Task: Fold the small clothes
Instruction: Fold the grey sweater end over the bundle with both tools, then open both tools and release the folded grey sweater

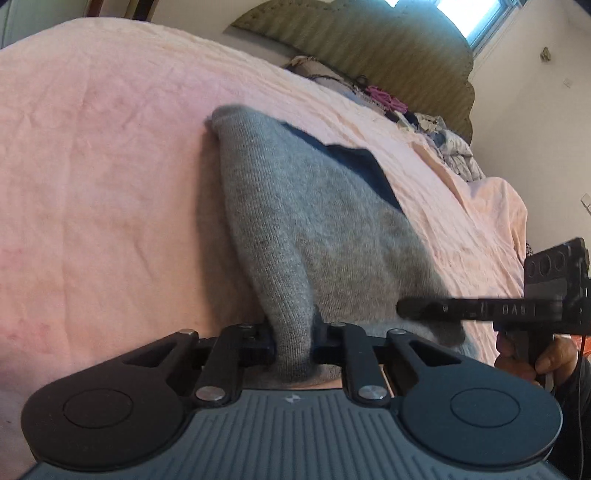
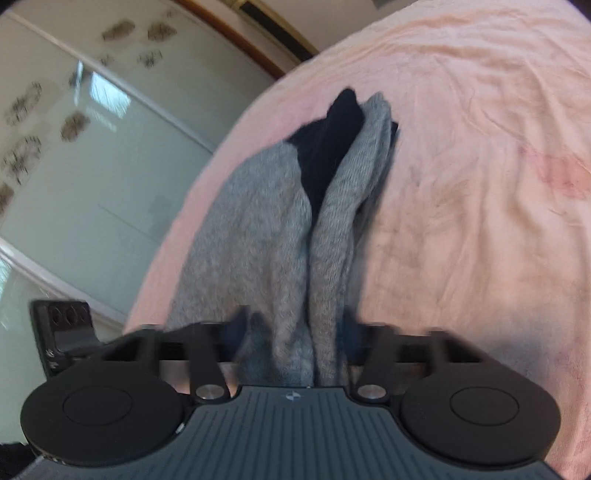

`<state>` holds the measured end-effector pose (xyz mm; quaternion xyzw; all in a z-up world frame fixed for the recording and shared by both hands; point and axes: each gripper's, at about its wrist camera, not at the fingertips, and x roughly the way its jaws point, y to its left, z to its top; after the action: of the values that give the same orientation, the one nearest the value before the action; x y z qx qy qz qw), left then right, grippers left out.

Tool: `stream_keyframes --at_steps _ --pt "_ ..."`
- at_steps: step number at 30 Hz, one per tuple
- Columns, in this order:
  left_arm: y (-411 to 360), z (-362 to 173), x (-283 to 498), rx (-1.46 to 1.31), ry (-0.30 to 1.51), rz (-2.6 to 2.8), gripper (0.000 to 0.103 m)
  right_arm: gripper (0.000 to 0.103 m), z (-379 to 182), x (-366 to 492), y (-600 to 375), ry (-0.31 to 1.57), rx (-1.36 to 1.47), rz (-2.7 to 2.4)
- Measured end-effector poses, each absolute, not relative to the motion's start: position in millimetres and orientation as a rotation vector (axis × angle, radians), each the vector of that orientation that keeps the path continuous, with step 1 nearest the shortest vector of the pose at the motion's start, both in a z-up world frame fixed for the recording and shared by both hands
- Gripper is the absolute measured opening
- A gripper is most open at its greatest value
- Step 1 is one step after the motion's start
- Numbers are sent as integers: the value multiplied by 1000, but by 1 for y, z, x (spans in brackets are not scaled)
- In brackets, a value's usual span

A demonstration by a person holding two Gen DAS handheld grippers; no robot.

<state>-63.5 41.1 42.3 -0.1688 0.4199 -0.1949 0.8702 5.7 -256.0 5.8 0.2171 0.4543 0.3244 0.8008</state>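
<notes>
A small grey knit garment [image 1: 314, 229] with a dark navy part [image 1: 365, 162] lies across the pink bedspread [image 1: 110, 184]. My left gripper [image 1: 293, 339] is shut on a bunched edge of the grey garment. My right gripper [image 2: 295, 332] is shut on another edge of the same garment [image 2: 258, 236], whose navy part [image 2: 332, 147] shows between two grey folds. The right gripper also shows in the left wrist view [image 1: 480, 312], at the garment's right edge. The left gripper's body shows at the left of the right wrist view [image 2: 62, 325].
A pile of mixed clothes [image 1: 417, 114] lies at the far end of the bed by an olive padded headboard [image 1: 388, 51]. Glass wardrobe doors [image 2: 92, 166] stand beyond the bed's edge. A window [image 1: 476, 18] is high on the wall.
</notes>
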Motion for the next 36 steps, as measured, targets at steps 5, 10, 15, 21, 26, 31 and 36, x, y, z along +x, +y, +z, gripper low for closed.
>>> stream_keyframes --at_steps 5,10,15,21,26,31,36 --pt "43 39 -76 -207 829 -419 18 20 11 -9 -250 953 357 667" --pt "58 83 -113 -128 630 -322 38 44 28 -19 -283 829 516 605" --pt "6 103 -79 -48 398 -254 92 67 67 12 -270 626 587 567" --pt "-52 40 -25 152 560 -273 93 77 43 90 -206 742 464 500" --pt "-54 37 -24 201 558 -272 95 62 17 89 -209 742 392 481" --pt "-37 62 -67 85 515 -348 94 66 47 58 -202 706 330 457" --pt "-38 31 -67 116 637 -381 94 86 34 26 -204 747 429 578"
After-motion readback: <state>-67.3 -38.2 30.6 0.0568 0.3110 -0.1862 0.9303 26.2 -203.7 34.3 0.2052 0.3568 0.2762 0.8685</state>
